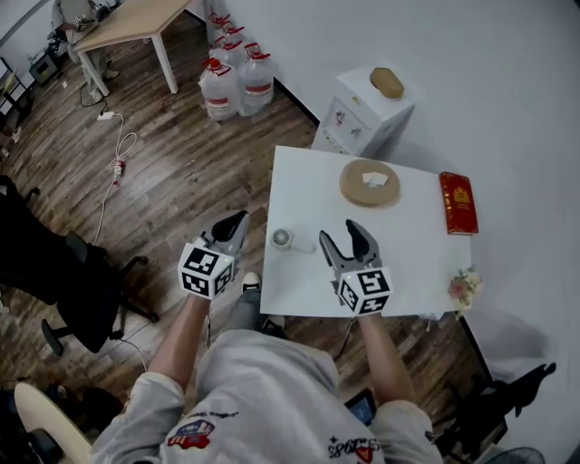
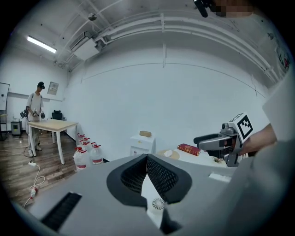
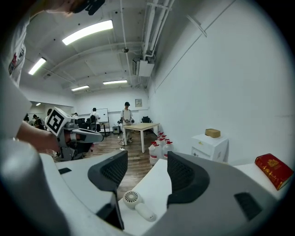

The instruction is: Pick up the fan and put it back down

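A small white handheld fan (image 1: 283, 238) lies on its side near the left edge of the white table (image 1: 304, 181), handle toward the right. My right gripper (image 1: 348, 234) hovers just right of it with its jaws wide open and nothing between them. In the right gripper view the fan (image 3: 132, 200) lies low and ahead, under the gap of the right gripper (image 3: 146, 161). My left gripper (image 1: 236, 222) hangs off the table's left edge, jaws shut and empty. In the left gripper view the left gripper (image 2: 147, 158) has its tips touching, and the fan (image 2: 158, 203) peeks out below them.
On the table lie a round wooden board (image 1: 369, 182), a red book (image 1: 458, 202) and a small flower bunch (image 1: 463, 287). A white cabinet (image 1: 365, 109) stands behind, with water bottles (image 1: 237, 82) and a wooden desk (image 1: 127, 25) farther left. A black chair (image 1: 54, 272) stands on the wooden floor at left.
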Available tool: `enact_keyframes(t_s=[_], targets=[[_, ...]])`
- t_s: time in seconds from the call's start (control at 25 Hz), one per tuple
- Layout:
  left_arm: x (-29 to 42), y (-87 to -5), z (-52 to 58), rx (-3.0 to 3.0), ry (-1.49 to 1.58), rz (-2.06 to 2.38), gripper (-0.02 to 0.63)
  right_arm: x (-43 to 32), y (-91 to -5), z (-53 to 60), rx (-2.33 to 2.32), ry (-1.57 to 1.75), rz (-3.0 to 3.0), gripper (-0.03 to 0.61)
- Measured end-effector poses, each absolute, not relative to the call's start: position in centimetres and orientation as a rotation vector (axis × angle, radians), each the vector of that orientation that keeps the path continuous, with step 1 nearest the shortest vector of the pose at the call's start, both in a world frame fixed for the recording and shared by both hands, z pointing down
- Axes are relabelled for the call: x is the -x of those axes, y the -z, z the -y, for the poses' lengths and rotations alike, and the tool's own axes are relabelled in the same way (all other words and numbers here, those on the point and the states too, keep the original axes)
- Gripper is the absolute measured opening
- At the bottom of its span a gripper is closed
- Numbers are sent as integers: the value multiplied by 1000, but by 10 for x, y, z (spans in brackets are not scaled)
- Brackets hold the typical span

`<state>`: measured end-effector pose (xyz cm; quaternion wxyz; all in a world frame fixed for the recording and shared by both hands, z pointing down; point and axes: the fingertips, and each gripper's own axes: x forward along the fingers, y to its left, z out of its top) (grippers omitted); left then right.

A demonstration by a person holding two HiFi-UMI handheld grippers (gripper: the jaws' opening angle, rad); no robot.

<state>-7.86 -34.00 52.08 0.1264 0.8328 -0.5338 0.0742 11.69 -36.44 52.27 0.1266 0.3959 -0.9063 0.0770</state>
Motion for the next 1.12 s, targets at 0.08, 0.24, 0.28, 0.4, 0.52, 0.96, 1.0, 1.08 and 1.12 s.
enact_keyframes(t_s=[0.08,0.24,0.28,0.4,0.52,0.96,1.0,1.08,1.12], targets=[[85,-530,343,-2397,-217,1564,5,-107,-539,368,-1079,-242,2623,260],[98,-546,348,-2340,-216,1586,5,-90,-570,373,-924,-272,2583,265],[102,-550,348,-2326,-215,1594,5,-86,-578,374,-881,-286,2573,265],[114,-560,349,-2280,-218,1617,5,-73,-604,376,-752,-310,2526,267],[130,-570,348,-2232,-222,1646,5,-63,-633,373,-622,-296,2451,274],[203,-595,336,-2067,-226,1756,5,-33,-730,364,-251,-145,2164,283],[210,-597,334,-2051,-224,1765,5,-33,-738,362,-224,-141,2137,283],[223,-600,330,-2021,-221,1780,5,-33,-754,358,-161,-154,2077,283],[228,-603,328,-2008,-222,1787,5,-33,-762,356,-130,-159,2046,284]])
